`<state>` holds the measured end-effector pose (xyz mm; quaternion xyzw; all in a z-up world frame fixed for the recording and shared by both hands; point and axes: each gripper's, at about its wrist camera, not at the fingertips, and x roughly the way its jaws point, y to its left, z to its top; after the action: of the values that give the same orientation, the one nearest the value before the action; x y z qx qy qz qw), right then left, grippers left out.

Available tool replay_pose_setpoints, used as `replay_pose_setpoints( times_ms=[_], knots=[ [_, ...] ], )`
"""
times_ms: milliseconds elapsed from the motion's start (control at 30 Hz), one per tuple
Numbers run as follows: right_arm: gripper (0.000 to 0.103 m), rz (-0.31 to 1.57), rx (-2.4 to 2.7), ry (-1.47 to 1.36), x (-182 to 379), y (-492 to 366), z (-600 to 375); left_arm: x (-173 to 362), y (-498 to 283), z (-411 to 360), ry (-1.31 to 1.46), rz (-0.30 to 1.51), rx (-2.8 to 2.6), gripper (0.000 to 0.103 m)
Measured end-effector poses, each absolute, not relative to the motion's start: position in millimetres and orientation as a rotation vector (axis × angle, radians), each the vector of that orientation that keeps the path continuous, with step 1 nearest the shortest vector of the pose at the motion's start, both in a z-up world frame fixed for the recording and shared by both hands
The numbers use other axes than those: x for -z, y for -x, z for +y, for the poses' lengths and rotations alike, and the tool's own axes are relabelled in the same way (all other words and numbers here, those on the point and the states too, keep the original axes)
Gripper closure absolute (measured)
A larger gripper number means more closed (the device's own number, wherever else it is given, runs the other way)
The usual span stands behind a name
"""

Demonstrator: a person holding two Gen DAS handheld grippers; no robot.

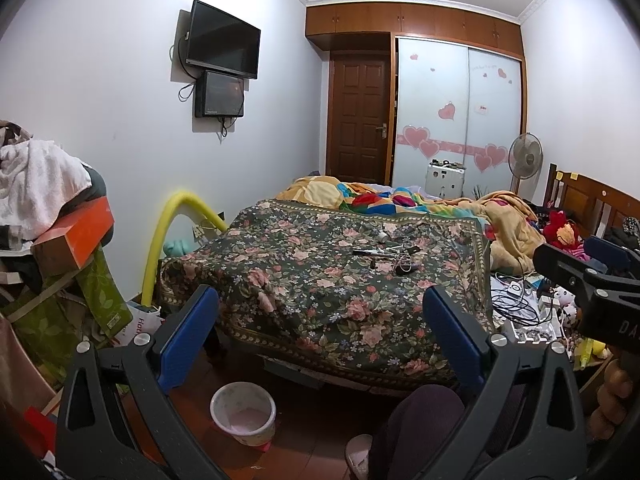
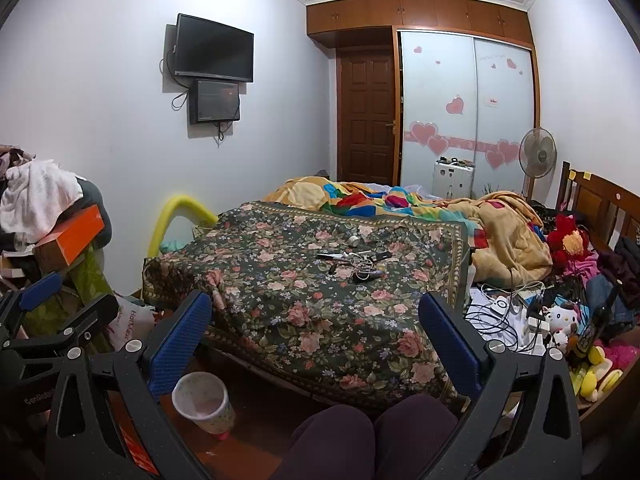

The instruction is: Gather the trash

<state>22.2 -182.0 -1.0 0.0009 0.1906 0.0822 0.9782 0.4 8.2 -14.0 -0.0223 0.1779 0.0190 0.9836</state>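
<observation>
A small pale waste bin (image 1: 243, 412) stands on the red-brown floor below the bed's front edge; it also shows in the right wrist view (image 2: 204, 402). A heap of small items, cords, a pen and a roll of tape (image 1: 390, 254) lies on the dark floral cloth (image 1: 320, 292) over the bed, seen also in the right wrist view (image 2: 358, 262). My left gripper (image 1: 320, 328) is open and empty, held before the bed's front edge. My right gripper (image 2: 316, 324) is open and empty too, and shows at the right of the left wrist view (image 1: 592, 276).
A pile of boxes, towels and bags (image 1: 52, 232) stands at the left. Cables, chargers and plush toys (image 2: 532, 320) crowd the bed's right side. My knees (image 2: 360, 436) are in front of the bed. A fan (image 1: 525, 158), wardrobe and door stand at the far end.
</observation>
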Motion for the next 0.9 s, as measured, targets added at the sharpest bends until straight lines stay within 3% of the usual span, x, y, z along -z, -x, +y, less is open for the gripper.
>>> replay_pose_setpoints(
  times_ms=[900],
  knots=[
    [0.0,0.436,-0.182,-0.03,4,-57,-187,14,-44,0,0.047,0.396,-0.038,0.001]
  ],
)
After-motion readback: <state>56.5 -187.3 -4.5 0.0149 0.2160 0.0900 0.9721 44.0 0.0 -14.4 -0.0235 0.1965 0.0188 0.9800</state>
